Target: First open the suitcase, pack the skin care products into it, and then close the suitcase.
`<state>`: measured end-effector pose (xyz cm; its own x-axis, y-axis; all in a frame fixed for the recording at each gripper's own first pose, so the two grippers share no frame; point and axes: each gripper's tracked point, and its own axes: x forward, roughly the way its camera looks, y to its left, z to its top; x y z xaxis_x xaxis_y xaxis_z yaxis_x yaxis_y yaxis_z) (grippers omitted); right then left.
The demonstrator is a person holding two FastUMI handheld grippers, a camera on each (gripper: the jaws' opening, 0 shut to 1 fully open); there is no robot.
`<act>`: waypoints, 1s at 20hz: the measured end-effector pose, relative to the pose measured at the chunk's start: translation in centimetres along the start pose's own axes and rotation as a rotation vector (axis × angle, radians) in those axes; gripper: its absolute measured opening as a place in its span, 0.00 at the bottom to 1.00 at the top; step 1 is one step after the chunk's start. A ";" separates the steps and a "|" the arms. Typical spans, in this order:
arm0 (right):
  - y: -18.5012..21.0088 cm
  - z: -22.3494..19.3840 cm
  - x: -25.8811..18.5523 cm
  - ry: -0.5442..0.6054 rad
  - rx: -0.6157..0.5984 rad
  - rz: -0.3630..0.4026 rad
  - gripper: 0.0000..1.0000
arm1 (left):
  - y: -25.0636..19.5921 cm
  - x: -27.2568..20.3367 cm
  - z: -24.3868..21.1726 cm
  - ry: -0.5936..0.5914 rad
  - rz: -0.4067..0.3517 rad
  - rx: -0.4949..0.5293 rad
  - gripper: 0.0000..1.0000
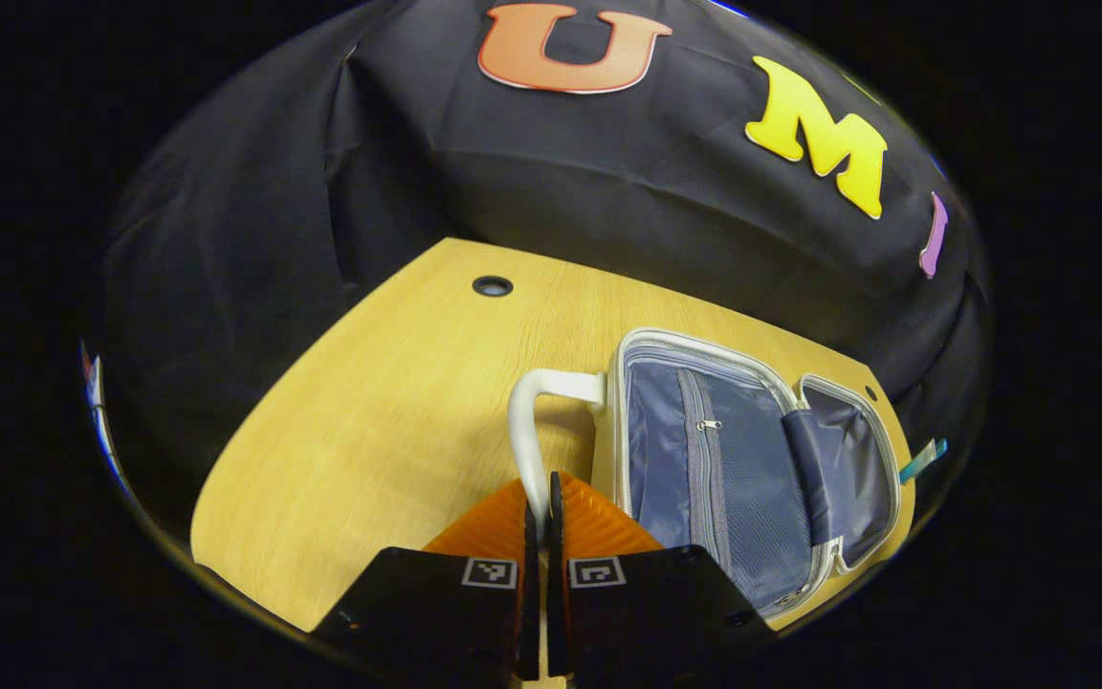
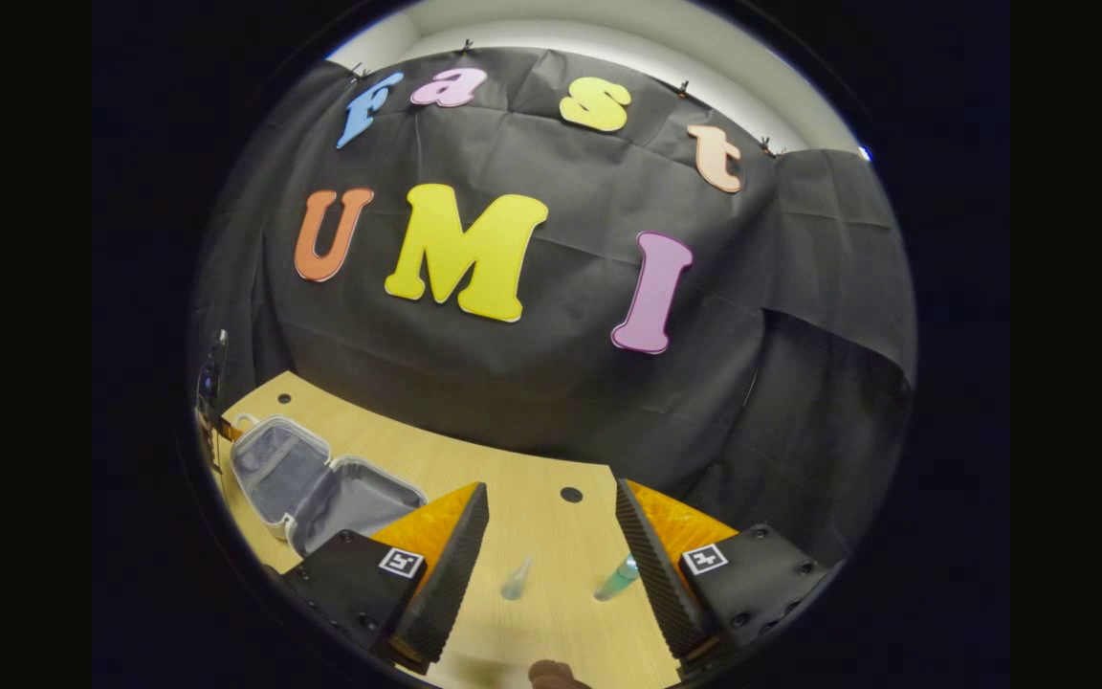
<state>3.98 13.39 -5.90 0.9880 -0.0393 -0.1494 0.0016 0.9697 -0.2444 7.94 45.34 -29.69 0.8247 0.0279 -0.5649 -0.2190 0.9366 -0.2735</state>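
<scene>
The left gripper (image 1: pixel 539 536) has its fingers clamped on the white curved plastic handle (image 1: pixel 534 421) of the small cream hard-shell suitcase (image 1: pixel 752 469), which lies open on the pale wooden worktop (image 1: pixel 388 421), its grey-blue zipped lining facing up. The right gripper (image 2: pixel 551 555) hovers with fingers spread wide above two skin care products lying on the worktop: a small clear tube (image 2: pixel 517 578) and, to its right, a teal-tinted bottle (image 2: pixel 618 578) just beside the right finger. Judging from this, a descent centred between the two items could close on neither or knock the bottle rolling; the left grip slipping off the handle could let the case shift. No brand or label writing is legible on the products or case.
</scene>
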 end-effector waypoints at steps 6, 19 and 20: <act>0.8 0.0 -0.4 0.012 -0.021 0.007 0.79 | 0.8 0.3 -0.7 -0.009 -0.017 -0.117 0.17; -2.4 -2.1 0.6 -0.009 0.003 0.078 0.79 | -10.3 -9.2 5.1 -0.227 -0.023 0.025 0.98; -3.4 -2.5 0.7 -0.009 0.005 0.083 0.79 | -13.2 -9.8 5.0 -0.235 -0.055 0.032 0.98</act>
<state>4.25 9.52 -7.56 0.9861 0.0431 -0.1604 -0.0792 0.9708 -0.2263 5.34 34.49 -16.68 0.9346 0.0534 -0.3518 -0.1568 0.9493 -0.2724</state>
